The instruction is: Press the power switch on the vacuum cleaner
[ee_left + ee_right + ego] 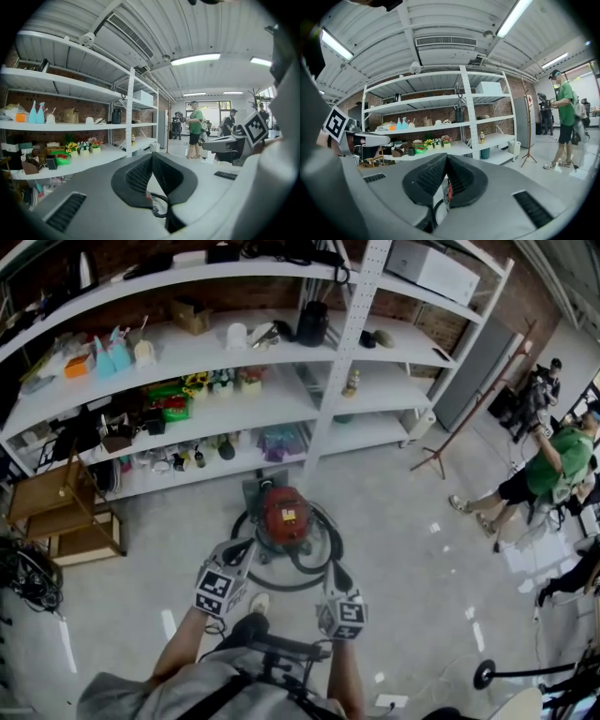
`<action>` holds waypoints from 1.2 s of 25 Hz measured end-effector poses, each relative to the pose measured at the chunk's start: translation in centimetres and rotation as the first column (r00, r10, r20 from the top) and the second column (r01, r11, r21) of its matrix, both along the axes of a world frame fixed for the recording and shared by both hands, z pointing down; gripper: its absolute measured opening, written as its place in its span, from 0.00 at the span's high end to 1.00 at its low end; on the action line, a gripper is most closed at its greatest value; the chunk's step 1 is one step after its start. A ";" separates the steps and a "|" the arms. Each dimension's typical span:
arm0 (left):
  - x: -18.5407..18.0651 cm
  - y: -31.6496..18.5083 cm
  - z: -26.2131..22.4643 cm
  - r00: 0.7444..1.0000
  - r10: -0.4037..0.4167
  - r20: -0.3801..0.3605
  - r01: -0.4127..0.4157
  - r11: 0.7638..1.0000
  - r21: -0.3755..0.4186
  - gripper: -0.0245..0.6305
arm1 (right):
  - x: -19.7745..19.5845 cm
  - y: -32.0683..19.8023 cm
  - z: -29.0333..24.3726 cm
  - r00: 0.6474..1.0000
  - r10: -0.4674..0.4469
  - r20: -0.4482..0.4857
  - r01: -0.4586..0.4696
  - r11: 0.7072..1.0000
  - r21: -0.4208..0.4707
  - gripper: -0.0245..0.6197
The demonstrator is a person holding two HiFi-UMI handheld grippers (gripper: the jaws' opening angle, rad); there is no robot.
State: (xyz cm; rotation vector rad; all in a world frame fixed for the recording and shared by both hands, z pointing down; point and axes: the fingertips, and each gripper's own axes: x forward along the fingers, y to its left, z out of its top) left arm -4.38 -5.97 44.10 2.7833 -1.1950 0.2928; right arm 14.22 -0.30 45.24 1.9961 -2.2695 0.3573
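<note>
Both grippers were clenched with nothing in them. The left gripper [242, 554] had its jaws pinched together at the tips, and so did the right gripper [337, 576]. Each gripper's own view backed that up: pads met in a V, left gripper [151, 157] and right gripper [446, 158], with just floor showing through below.

The vacuum cleaner [284, 515] sat on the floor in the middle of the head view, straight ahead of and below both tips, between them and the shelving [347, 362]. Its dark hose [309, 570] looped around it. From above it read as a round red canister, so no real long axis to line up with. My guess is the left one was slightly nearer, its tip just beside the canister's lower-left edge, but it was close.

Annoying part: I couldn't pick out the power switch at all, since the top was too small and dark in the head view. In the gripper views only a red sliver [449, 190] and a bit of hose [159, 208] peeked through the jaws. A person in green [553, 465] stood well off at the right edge.
</note>
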 end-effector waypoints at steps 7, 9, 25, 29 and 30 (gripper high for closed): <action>-0.5 3.1 -1.5 1.000 -0.007 -0.008 0.008 0.999 0.037 0.95 | -0.4 3.2 -0.6 1.000 0.002 0.011 -0.002 1.000 0.026 0.95; -0.6 3.6 -1.9 1.000 -0.009 -0.012 0.009 0.999 0.046 0.95 | -0.8 3.5 -1.4 1.000 -0.005 0.017 0.004 0.999 0.041 0.94; -1.1 4.5 -2.0 0.999 -0.040 -0.017 0.041 0.997 0.063 0.95 | -1.2 4.4 -1.7 0.999 -0.047 0.008 0.046 0.997 0.062 0.95; -1.1 4.4 -2.2 0.999 -0.042 -0.018 0.044 0.997 0.066 0.95 | -1.4 4.4 -1.9 0.999 -0.053 0.008 0.052 0.996 0.067 0.95; -1.0 4.4 -2.2 0.999 -0.043 -0.019 0.044 0.997 0.067 0.95 | -1.3 4.4 -1.9 0.999 -0.053 0.008 0.052 0.996 0.068 0.95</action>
